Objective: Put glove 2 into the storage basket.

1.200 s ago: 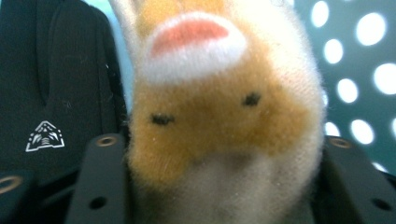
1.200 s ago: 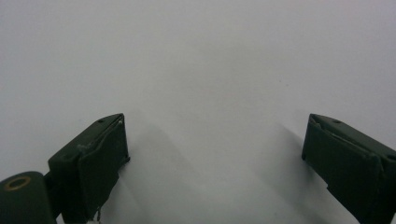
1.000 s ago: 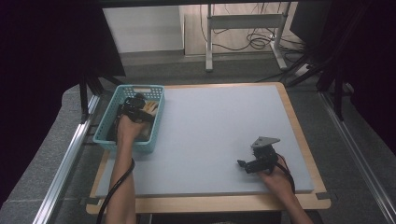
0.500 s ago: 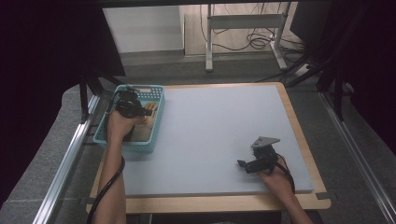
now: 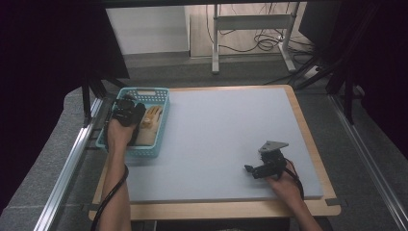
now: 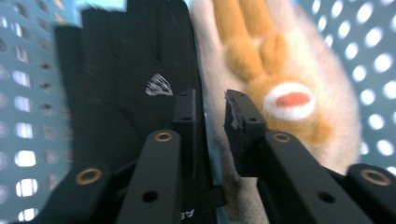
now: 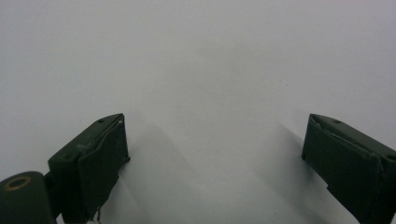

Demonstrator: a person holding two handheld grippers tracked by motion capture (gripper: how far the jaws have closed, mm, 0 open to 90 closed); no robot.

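A light blue perforated basket (image 5: pixel 161 126) stands at the table's left side. In it lie a tan and orange plush toy (image 5: pixel 152 117) (image 6: pixel 285 93) and a black glove (image 6: pixel 121 79). My left gripper (image 5: pixel 126 111) (image 6: pixel 212 109) reaches down into the basket, and its jaws stand only a narrow gap apart over the seam between glove and plush. I see nothing held between them. My right gripper (image 5: pixel 250 169) (image 7: pixel 215 140) rests low over the grey mat (image 5: pixel 226 125) at the front right, wide open and empty.
The grey mat covers most of the wooden table (image 5: pixel 216 210). A metal rail (image 5: pixel 67 168) runs along the table's left side. A white stand (image 5: pixel 250 24) and cables are on the floor beyond the far edge.
My left gripper has shifted inside the basket, from its middle toward the far left part. The right gripper has stayed in place.
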